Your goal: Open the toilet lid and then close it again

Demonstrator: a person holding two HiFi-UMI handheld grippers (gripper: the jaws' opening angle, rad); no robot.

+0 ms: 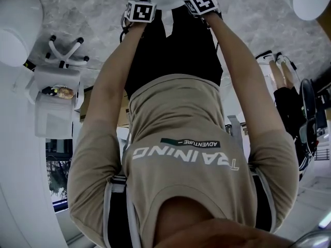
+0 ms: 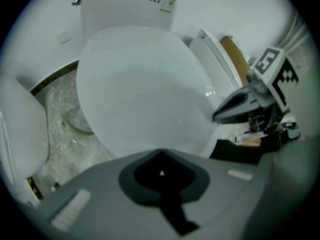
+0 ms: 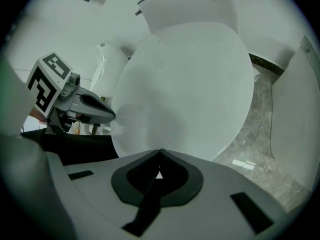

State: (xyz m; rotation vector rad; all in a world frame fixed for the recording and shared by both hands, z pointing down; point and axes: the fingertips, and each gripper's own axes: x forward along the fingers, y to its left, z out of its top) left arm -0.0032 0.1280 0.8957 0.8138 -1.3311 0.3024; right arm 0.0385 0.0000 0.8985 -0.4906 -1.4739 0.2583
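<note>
1. Clenched, jaws together, nothing between them: left gripper (image 2: 161, 154), tip at front edge of toilet lid (image 2: 145, 89).
2. Also clenched and empty: right gripper (image 3: 160, 153), at same front edge, just beside the other.
3. Lowered, smooth top face up, in front of tank (image 2: 125, 6): toilet lid; contact with tips unclear.
4. Around toilet: marble floor (image 2: 60, 104).

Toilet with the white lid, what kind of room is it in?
Probably a bathroom, or maybe a shop display of toilets. The toilet lid is down with a tank behind it, a second toilet stands right beside it, and the floor looks like stone.
</note>
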